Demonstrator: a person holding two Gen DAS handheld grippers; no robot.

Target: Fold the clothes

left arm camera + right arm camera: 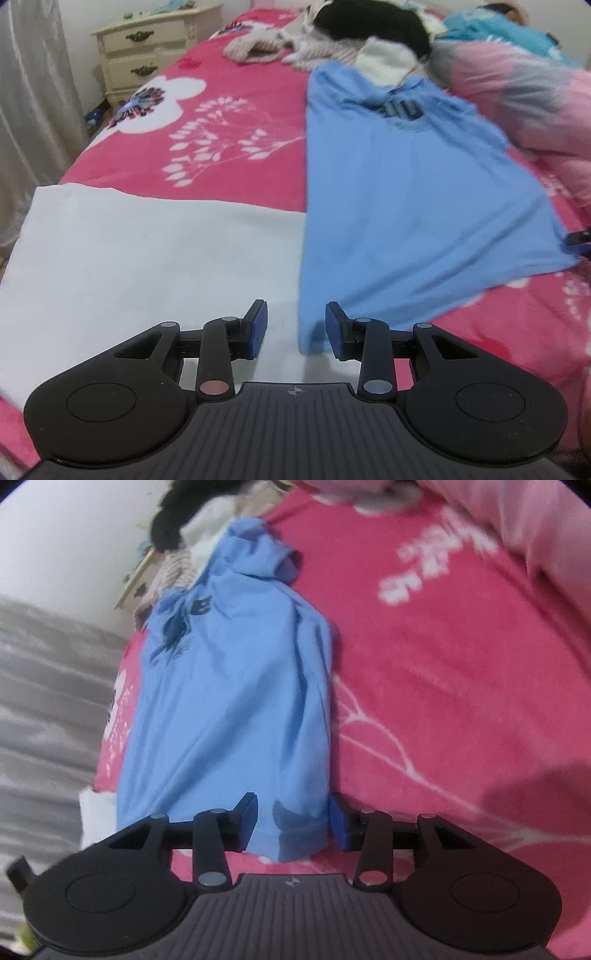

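Lying lengthwise on a pink floral bedspread (pixel 461 686), a light blue T-shirt (pixel 229 701) stretches away from the right claw (pixel 293 821), whose fingers stand spread with the shirt's near hem corner between them, neither blue pad yet pressing the cloth. The left claw (pixel 296 330) is likewise spread, its right pad (pixel 334 332) just beside the shirt's other near corner, with a white cloth (pixel 147 266) spread flat ahead and to its left. Far beyond both claws, past the shirt's collar end, a heap of unfolded garments (pixel 351 33) in black, white and knit waits by the pillows, and a cream nightstand (pixel 147 48) stands off the bed's far-left edge. The shirt looks thin, light and limp: it will likely sag and crease wherever it is unsupported, and it may drag on the bedspread rather than slide cleanly. The hem corners, where the fabric is doubled and stitched, appear the surest places to pinch, one per claw, so the cloth can be lifted taut between them before being carried toward the collar.
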